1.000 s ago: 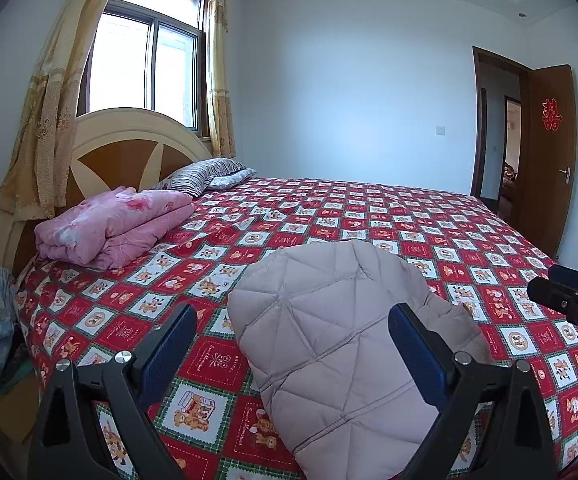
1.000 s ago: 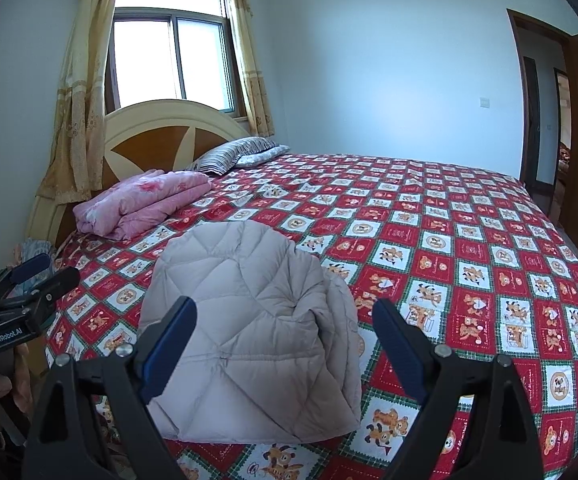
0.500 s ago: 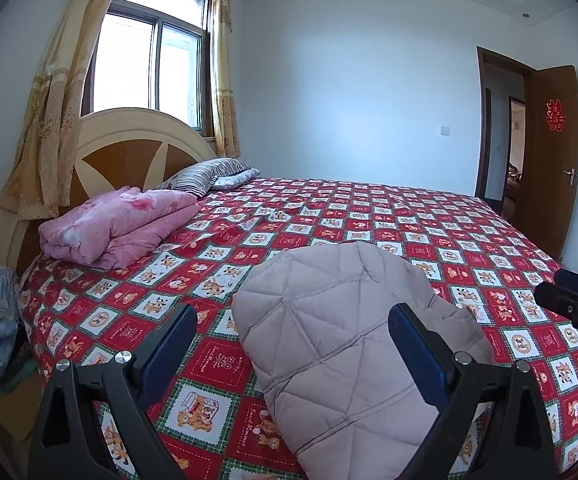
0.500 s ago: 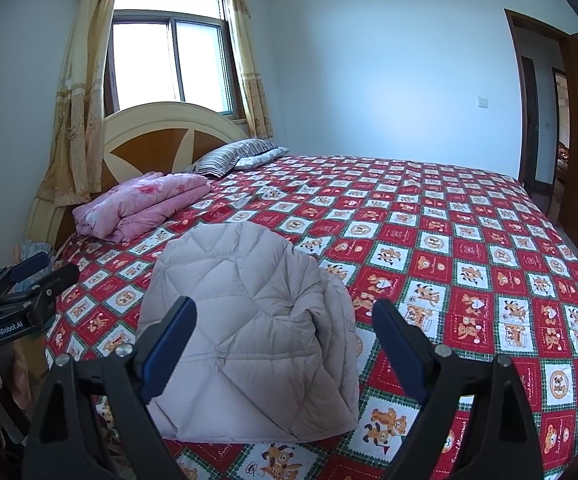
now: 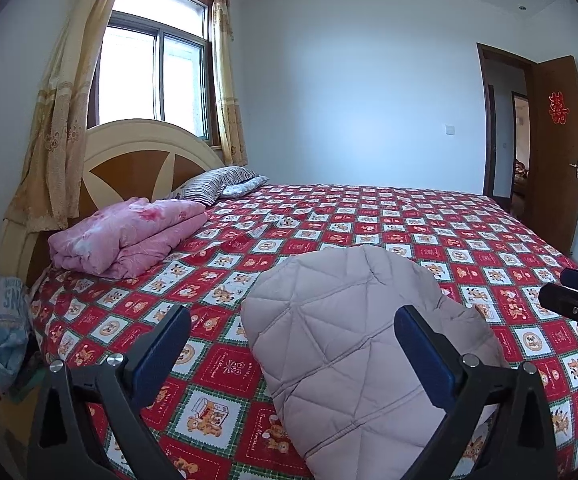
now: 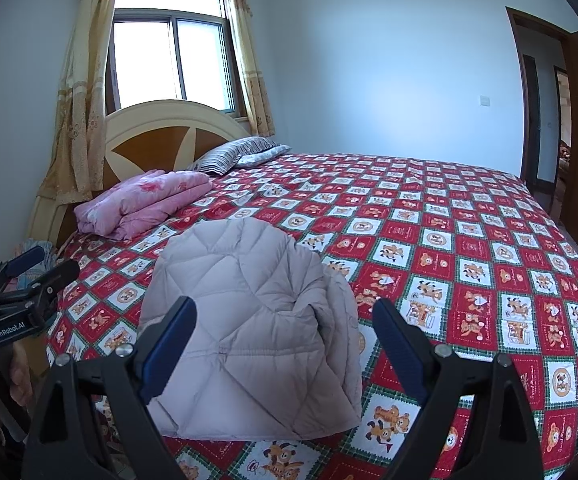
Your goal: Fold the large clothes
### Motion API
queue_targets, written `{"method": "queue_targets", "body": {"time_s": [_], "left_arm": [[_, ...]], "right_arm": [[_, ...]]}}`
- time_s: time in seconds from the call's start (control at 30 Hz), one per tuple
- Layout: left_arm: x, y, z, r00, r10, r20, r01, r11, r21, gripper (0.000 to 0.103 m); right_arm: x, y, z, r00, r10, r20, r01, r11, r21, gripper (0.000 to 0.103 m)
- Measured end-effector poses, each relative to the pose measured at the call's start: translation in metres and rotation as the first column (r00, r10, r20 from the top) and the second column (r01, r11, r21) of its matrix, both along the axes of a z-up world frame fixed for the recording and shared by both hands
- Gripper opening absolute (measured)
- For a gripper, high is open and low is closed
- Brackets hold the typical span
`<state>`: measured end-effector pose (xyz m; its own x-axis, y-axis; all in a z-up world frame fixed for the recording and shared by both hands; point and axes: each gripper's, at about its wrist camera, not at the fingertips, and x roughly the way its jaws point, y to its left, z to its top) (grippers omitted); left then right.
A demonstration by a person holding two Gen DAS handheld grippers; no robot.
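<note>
While both tools hang clear, the left gripper (image 5: 291, 344) and right gripper (image 6: 285, 334) stand wide, holding nothing. Risk: a shallow pinch on slick, puffy fabric may slip and spring the fold open. Item: pale grey-lilac quilted down jacket (image 6: 249, 320), folded into a rounded bundle, at 6 o'clock on the red checked bedspread (image 6: 469, 240).

Jacket on the bed, ahead of both grippers

The jacket (image 6: 249, 320) lies on the bed (image 6: 469, 240) ahead of the jaws; a folded quilt (image 6: 145, 200) lies beyond-left, pillows (image 6: 241, 152) farther behind, against the headboard (image 6: 161, 136).
</note>
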<state>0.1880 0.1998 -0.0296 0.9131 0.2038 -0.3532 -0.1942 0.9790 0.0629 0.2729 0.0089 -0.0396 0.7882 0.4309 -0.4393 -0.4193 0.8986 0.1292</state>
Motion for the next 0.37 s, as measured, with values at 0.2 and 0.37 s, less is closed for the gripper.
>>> {"method": "queue_targets", "body": {"time_s": [0.2,0.37], "left_arm": [[-0.006,-0.006,0.0,0.999,0.001,0.04,-0.002,0.999,0.035,0.102],[-0.005,-0.012,-0.001,0.999,-0.025,0.04,0.023,0.999,0.047,0.102]], "right_arm": [[0.0,0.0,0.0,1.0,0.0,-0.002,0.0,1.0,0.0,0.092],[-0.001,-0.002,-0.006,1.0,-0.002,-0.008,0.003,1.0,0.001,0.092]]}}
